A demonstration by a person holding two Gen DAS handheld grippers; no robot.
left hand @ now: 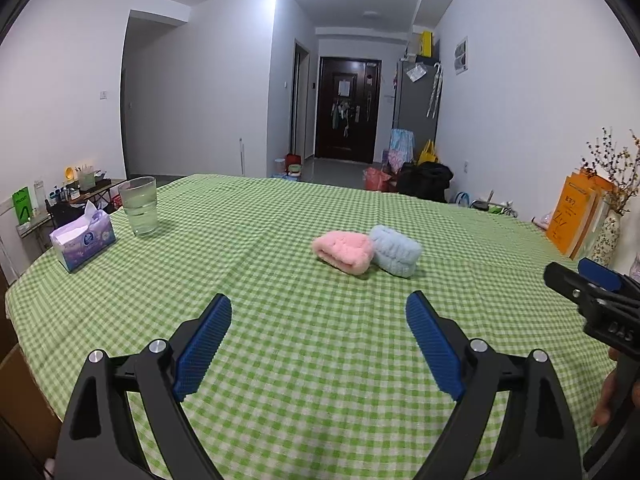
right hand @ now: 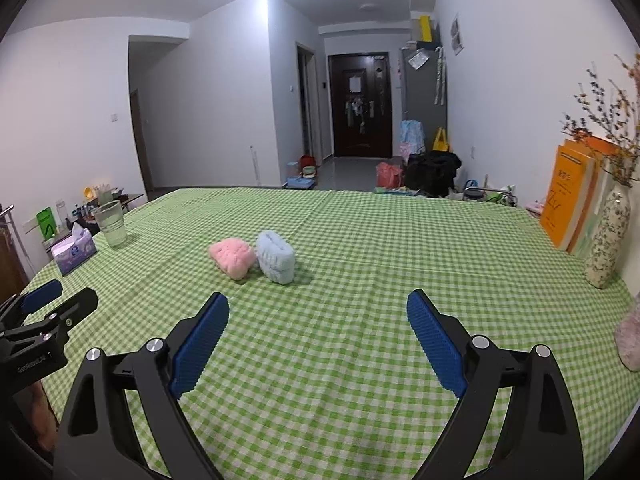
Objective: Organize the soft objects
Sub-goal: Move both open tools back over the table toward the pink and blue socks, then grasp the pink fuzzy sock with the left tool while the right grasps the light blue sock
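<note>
A fluffy pink roll (left hand: 345,251) (right hand: 233,257) and a fluffy light blue roll (left hand: 397,250) (right hand: 276,257) lie side by side, touching, on the green checked tablecloth (left hand: 280,280) (right hand: 360,260). My left gripper (left hand: 319,312) stands open above the cloth, short of the rolls, nothing between its blue pads. My right gripper (right hand: 318,308) is open too, nearer than the rolls and to their right, and holds nothing. Each gripper shows at the edge of the other's view: the right gripper (left hand: 576,276) and the left gripper (right hand: 60,296).
A glass of water (left hand: 139,206) (right hand: 111,222) and a tissue pack (left hand: 83,240) (right hand: 73,251) stand at the table's left. Orange books (right hand: 568,196) (left hand: 574,216) and a flowered vase (right hand: 606,240) stand along the right wall. A pinkish fluffy thing (right hand: 630,340) sits at the right edge.
</note>
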